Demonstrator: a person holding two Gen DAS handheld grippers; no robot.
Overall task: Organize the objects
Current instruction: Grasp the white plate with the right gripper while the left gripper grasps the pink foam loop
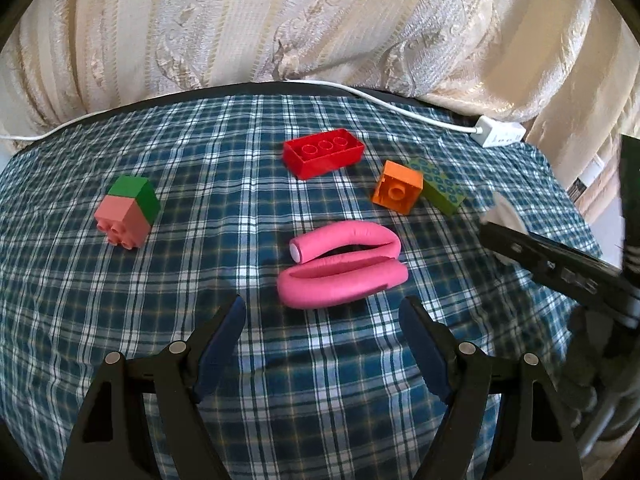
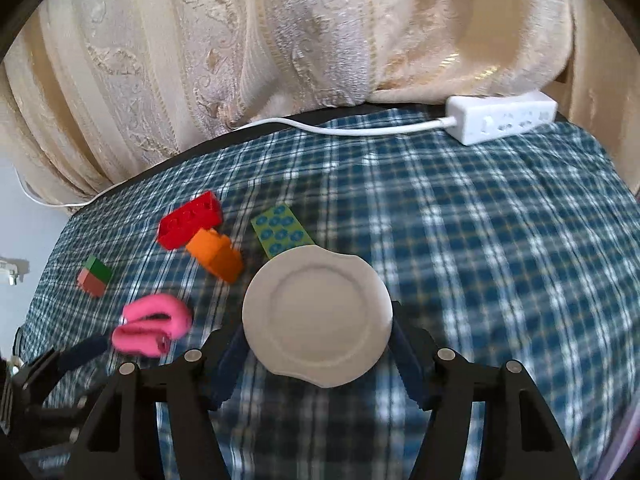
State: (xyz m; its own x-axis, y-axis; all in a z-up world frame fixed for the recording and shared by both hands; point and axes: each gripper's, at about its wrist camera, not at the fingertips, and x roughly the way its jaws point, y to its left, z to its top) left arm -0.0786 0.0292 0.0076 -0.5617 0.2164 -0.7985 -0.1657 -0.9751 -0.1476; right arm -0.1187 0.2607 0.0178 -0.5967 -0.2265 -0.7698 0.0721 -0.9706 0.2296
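Right tool [image 2: 318,328] clamps small round white plate [image 2: 316,316] over blue plaid worktop [image 2: 480,240]; left tool [image 1: 322,320] wide, empty, just short of folded pink foam tube [image 1: 340,276].

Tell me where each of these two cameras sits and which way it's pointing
Left wrist: on the left hand-held gripper, facing forward and down at the pink roll on the checked cloth; its open fingers show.
Right wrist: on the right hand-held gripper, facing forward and down; its fingers hold a white plate.
Shared: cloth, roll, red block, curtain.
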